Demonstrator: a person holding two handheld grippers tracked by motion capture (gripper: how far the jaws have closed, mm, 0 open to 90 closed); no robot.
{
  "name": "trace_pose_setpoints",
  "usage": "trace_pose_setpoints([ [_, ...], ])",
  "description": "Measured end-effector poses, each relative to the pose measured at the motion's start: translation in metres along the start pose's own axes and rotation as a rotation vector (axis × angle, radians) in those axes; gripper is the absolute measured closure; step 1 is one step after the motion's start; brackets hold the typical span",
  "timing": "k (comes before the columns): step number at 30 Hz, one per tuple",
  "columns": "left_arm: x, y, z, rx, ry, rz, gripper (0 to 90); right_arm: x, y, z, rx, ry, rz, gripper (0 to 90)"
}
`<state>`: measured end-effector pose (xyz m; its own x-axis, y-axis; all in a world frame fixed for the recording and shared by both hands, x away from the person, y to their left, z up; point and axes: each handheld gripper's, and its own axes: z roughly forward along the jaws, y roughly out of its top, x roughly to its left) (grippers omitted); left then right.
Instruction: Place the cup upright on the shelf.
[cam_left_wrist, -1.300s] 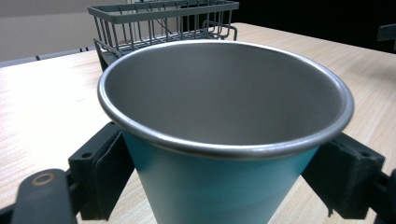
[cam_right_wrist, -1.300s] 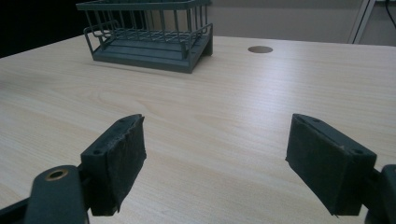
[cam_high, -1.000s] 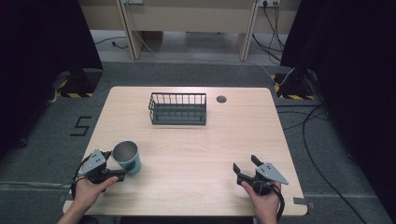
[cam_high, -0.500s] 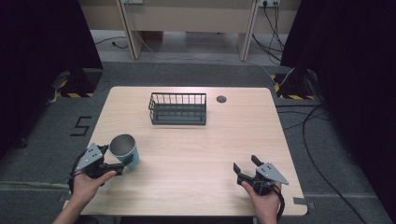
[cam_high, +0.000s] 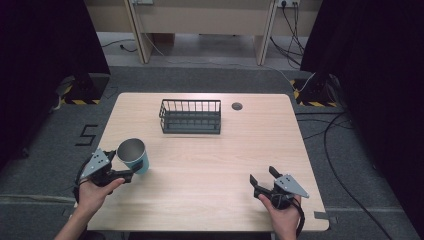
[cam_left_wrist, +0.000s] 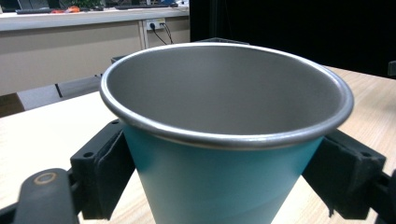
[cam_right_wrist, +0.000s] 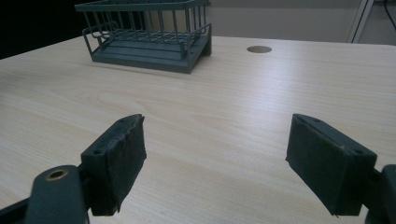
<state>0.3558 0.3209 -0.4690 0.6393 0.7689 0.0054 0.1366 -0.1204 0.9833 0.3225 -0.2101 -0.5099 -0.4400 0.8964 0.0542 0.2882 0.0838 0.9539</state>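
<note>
Since the earlier frames the teal cup (cam_high: 135, 155) has been drawn nearer the table's left edge and tipped, its mouth now turning up and to the left; the right gripper has kept its place.

High view: the left gripper (cam_high: 120, 172) is clasping the one cup at the near left of the wooden table (cam_high: 210, 160), the person's left hand (cam_high: 92, 192) gripping it from below. One wire basket (cam_high: 190, 116) is standing at the far centre, appearing empty, with one round grommet hole (cam_high: 237, 106) just to its right. The right gripper (cam_high: 262, 180) is resting at the near right in the right hand (cam_high: 282, 215), jaws parted and holding nothing.

Left gripper view: the cup (cam_left_wrist: 224, 154) is sitting between both black pads (cam_left_wrist: 109, 175), which are pressing its teal wall; its grey interior is showing nothing inside.

Right gripper view: the two pads (cam_right_wrist: 119, 161) are standing wide apart over bare tabletop (cam_right_wrist: 210, 121), pointing toward the basket (cam_right_wrist: 147, 32) and the hole (cam_right_wrist: 259, 49).
</note>
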Motion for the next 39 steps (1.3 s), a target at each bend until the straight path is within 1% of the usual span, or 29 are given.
trace_pose_setpoints([
  [11,-0.001,0.013,0.01,-0.016,-0.009,0.016,15.1,0.0,0.0,0.0,0.0,0.0,0.002,20.4],
  [39,-0.005,0.032,0.027,-0.039,-0.026,0.031,15.2,-0.001,0.0,-0.001,-0.004,-0.002,0.01,20.8],
])
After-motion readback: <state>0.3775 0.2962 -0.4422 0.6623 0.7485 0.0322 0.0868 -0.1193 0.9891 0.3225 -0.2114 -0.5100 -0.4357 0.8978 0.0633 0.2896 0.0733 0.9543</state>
